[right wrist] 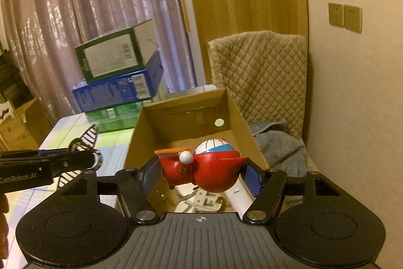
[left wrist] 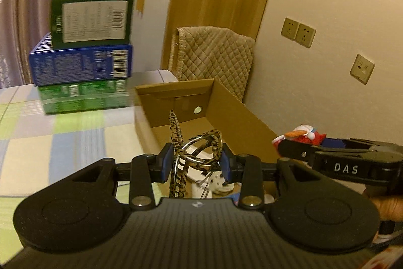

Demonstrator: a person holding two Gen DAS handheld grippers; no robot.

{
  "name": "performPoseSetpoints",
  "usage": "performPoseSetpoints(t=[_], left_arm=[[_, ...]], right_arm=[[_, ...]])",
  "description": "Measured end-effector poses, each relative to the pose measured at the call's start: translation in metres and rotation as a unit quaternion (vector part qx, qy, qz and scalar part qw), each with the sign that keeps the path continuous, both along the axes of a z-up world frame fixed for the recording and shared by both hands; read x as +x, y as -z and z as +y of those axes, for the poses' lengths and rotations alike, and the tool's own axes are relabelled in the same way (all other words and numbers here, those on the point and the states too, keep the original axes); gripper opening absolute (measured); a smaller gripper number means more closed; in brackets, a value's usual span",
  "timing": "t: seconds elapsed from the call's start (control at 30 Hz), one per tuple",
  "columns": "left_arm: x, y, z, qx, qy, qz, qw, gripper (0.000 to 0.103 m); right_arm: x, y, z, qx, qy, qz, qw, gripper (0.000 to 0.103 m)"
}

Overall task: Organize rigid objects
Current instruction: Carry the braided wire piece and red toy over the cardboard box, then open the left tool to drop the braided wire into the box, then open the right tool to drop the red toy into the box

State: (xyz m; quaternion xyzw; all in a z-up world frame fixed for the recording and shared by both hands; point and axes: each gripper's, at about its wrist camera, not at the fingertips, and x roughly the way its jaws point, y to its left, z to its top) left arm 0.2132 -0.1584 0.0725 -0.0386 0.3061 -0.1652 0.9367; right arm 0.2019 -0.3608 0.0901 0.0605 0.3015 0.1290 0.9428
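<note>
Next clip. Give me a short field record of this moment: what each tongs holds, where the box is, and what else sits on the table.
left tongs: shut on leopard-print glasses, folded
right tongs: shut on red toy figure, tipped on its side
cardboard box: open-topped, just ahead of both tongs, small white items inside
stacked boxes: three, dark green on blue on light green, left of the cardboard box
table: checked cloth
behind box: quilted chair cover
</note>
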Motion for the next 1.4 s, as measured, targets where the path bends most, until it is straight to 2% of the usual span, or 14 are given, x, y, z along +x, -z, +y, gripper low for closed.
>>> performPoseSetpoints(t=[0.13,0.43,1.1,1.4], left_arm=[[0.029,0.012,-0.014,-0.004,0.003,0.016,0.9999,0.033],[0.076,0.040,-0.032,0.030,0.008,0.038,0.9988,0.033],[0.116,0.062,-0.034,0.038,0.015,0.045,0.9981,0.032],[0.114,0.044,-0.024,0.036,0.004,0.018,0.9992,0.033]], right_arm=[[0.024,0.010,-0.009,0.000,0.000,0.010,1.000,0.066],[0.059,0.033,-0.010,-0.013,-0.013,0.029,0.999,0.066],[0.083,0.051,-0.012,-0.012,-0.011,0.045,0.999,0.066],[0.085,0.051,-0.011,-0.008,-0.011,0.050,0.999,0.066]])
